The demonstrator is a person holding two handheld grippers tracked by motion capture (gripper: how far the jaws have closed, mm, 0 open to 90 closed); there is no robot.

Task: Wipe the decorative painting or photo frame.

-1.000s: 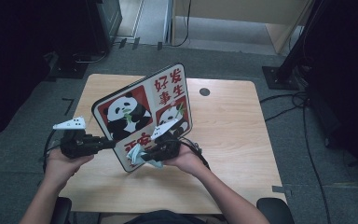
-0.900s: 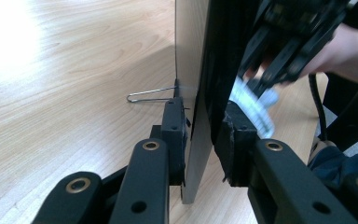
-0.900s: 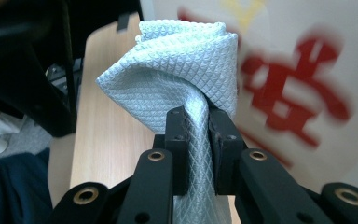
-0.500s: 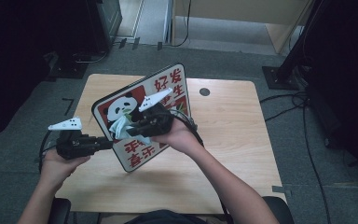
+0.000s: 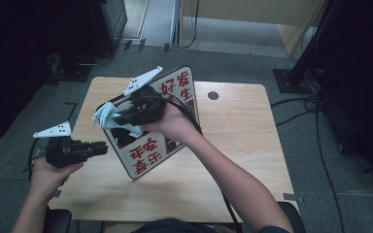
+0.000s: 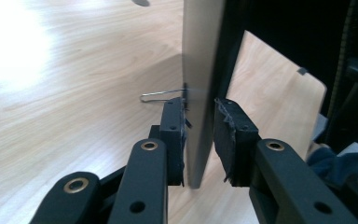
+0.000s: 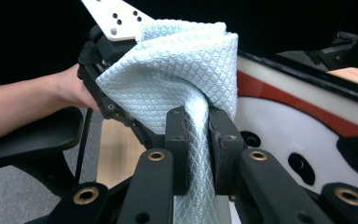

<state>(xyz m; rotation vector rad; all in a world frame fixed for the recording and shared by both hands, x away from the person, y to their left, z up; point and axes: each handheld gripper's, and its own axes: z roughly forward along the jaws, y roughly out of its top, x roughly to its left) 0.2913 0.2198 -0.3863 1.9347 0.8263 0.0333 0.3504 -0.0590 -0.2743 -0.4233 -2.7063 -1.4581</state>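
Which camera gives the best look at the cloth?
The right gripper view: the pale blue cloth is close up, its weave sharp, pinched between that gripper's jaws. The high view shows the same cloth only as a small bunch against the panda sign.

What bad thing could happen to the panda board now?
The left gripper has the panda board between its jaws at one thin edge, and a gap shows beside one pad, so the tilted board might slip or tip. The right gripper pinches just a fold of the cloth, which might pull free while rubbing.
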